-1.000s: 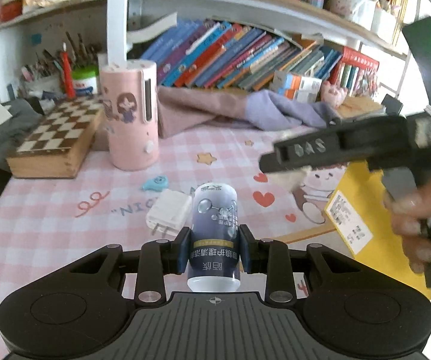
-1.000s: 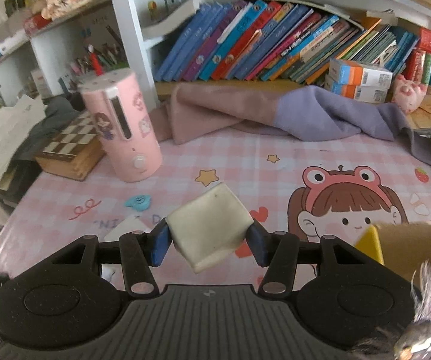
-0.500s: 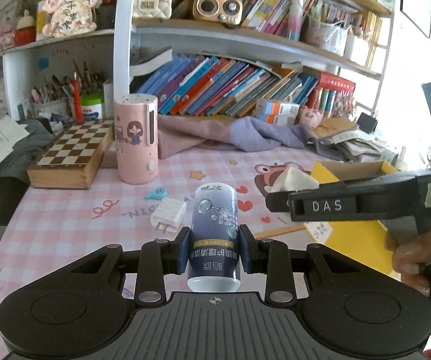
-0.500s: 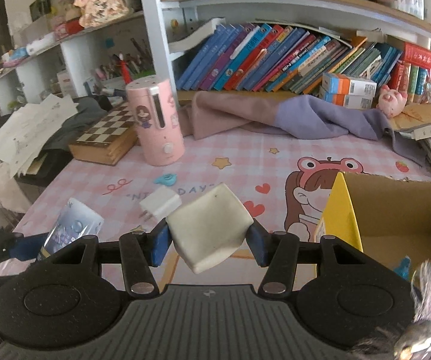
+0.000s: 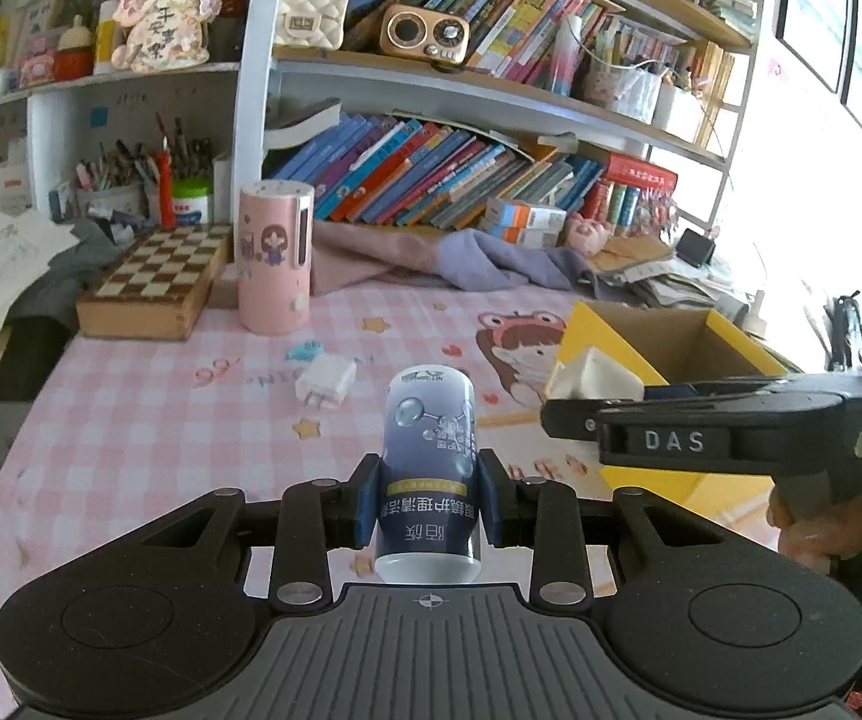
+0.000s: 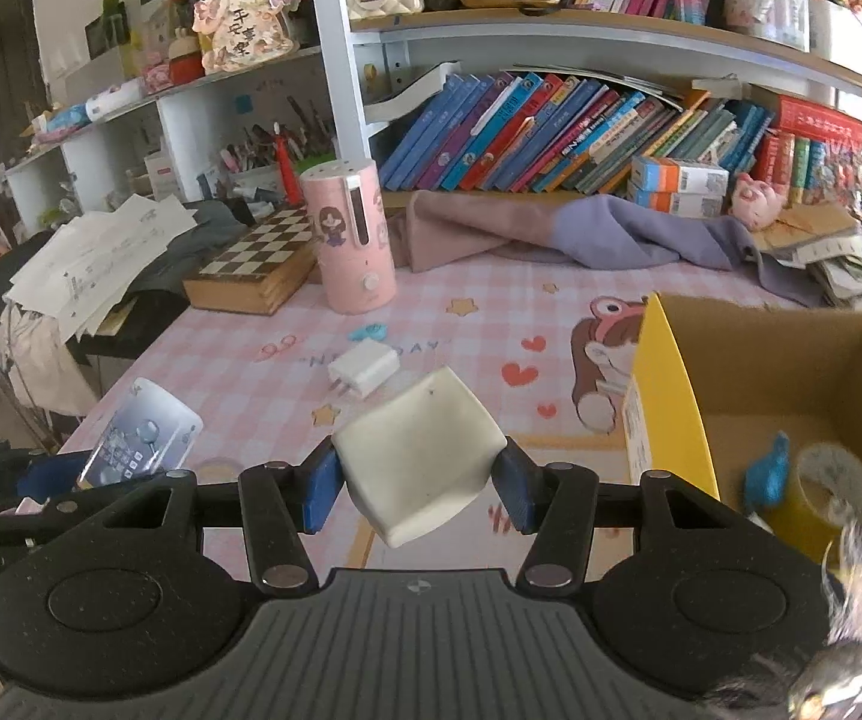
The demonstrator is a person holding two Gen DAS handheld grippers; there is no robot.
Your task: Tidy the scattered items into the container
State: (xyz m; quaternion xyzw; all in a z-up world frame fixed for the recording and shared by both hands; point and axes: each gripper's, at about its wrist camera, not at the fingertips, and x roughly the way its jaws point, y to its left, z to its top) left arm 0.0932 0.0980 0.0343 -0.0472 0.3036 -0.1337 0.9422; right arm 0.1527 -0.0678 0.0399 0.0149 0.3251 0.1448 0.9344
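Note:
My left gripper (image 5: 430, 501) is shut on a blue-and-white bottle (image 5: 429, 468), held above the pink checked table; the bottle also shows at the left of the right wrist view (image 6: 140, 441). My right gripper (image 6: 418, 483) is shut on a cream square block (image 6: 416, 456), held above the table just left of the yellow cardboard box (image 6: 668, 384). In the left wrist view the right gripper (image 5: 557, 414) with the block (image 5: 590, 375) sits at the box's (image 5: 605, 336) near left corner. A white charger plug (image 6: 364, 367) and a small blue clip (image 6: 368, 332) lie on the table.
The box holds a blue item (image 6: 764, 471) and a yellow tape roll (image 6: 827, 489). A pink cylinder (image 5: 274, 258), a chessboard box (image 5: 158, 282) and a purple cloth (image 6: 581, 231) stand at the back, under bookshelves. Papers (image 6: 95, 258) hang over the left edge.
Both grippers have lifted and pulled back from the table with their loads. The box has come into fuller view at the right.

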